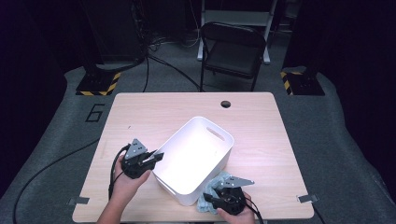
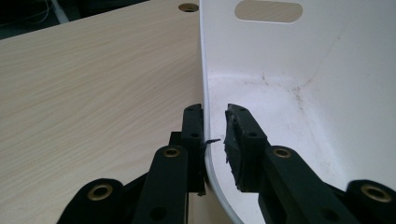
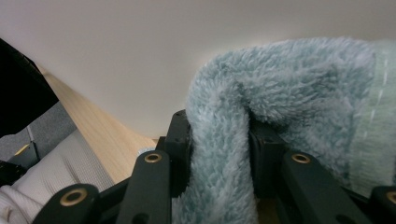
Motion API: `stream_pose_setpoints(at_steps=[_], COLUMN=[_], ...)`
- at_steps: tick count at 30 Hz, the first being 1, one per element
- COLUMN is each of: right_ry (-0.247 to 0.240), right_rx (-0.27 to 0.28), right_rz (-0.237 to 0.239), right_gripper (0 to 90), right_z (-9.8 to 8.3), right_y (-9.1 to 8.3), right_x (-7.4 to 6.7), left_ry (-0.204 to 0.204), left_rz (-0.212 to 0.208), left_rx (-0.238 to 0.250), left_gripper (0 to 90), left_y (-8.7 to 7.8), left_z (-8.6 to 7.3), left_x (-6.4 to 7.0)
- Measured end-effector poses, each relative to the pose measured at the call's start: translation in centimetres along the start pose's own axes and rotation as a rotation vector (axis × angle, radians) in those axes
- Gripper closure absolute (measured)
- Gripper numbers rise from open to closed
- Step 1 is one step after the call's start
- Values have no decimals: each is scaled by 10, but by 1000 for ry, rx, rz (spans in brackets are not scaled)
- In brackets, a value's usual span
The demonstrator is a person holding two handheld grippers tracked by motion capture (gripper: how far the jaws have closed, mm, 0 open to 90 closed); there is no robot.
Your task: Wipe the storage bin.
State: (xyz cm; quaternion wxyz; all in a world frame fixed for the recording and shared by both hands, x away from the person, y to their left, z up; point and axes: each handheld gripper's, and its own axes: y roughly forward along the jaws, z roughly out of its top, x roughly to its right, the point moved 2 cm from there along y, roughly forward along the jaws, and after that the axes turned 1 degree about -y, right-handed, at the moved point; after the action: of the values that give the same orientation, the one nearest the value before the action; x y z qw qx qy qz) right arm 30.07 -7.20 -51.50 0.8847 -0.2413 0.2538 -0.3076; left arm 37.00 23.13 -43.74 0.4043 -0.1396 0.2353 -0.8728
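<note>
Jaws straddling white bin [image 1: 198,154] wall, right jaws pinching teal towel [image 3: 289,93]

Left gripper [image 1: 156,157] is sitting lower left of frame, jaws nearly closed; right gripper [image 1: 211,197] is pinching tight at bottom centre.

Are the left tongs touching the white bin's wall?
Touching. The left gripper view shows the left tongs astride the white bin wall, the outer jaw flat against it; the inner jaw shows a small gap.
</note>
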Motion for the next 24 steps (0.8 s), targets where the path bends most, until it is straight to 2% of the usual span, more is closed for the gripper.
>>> stream_pose_setpoints(at_steps=[3, 5, 11, 14, 16, 18, 21, 24], right_ry=[14, 21, -8, -40, -61, -60, -32, -3], right_rx=[3, 27, 188, 228, 235, 242, 246, 200], right_rz=[-8, -10, 9, 17, 16, 10, 40, 46], right_gripper=[656, 656, 656, 652, 651, 655, 665, 667], right_z=[1, 6, 29, 38, 40, 39, 36, 29], right_y=[-2, -7, -38, -49, -51, -50, -46, -38], right_x=[-2, -5, -19, -28, -32, -33, -27, -21], left_ry=[7, 5, -10, -12, -13, -16, -26, -33], left_rz=[0, 5, 11, 15, 15, 15, 17, 24], left_rx=[-6, -3, 0, 3, 3, 4, 4, 7], left_gripper=[771, 770, 760, 760, 760, 760, 762, 763], left_y=[0, 0, 1, 1, 1, 1, 1, 1], left_z=[0, 0, 0, 0, 0, 0, 0, 0], left_x=[1, 1, 2, 3, 3, 3, 3, 4])
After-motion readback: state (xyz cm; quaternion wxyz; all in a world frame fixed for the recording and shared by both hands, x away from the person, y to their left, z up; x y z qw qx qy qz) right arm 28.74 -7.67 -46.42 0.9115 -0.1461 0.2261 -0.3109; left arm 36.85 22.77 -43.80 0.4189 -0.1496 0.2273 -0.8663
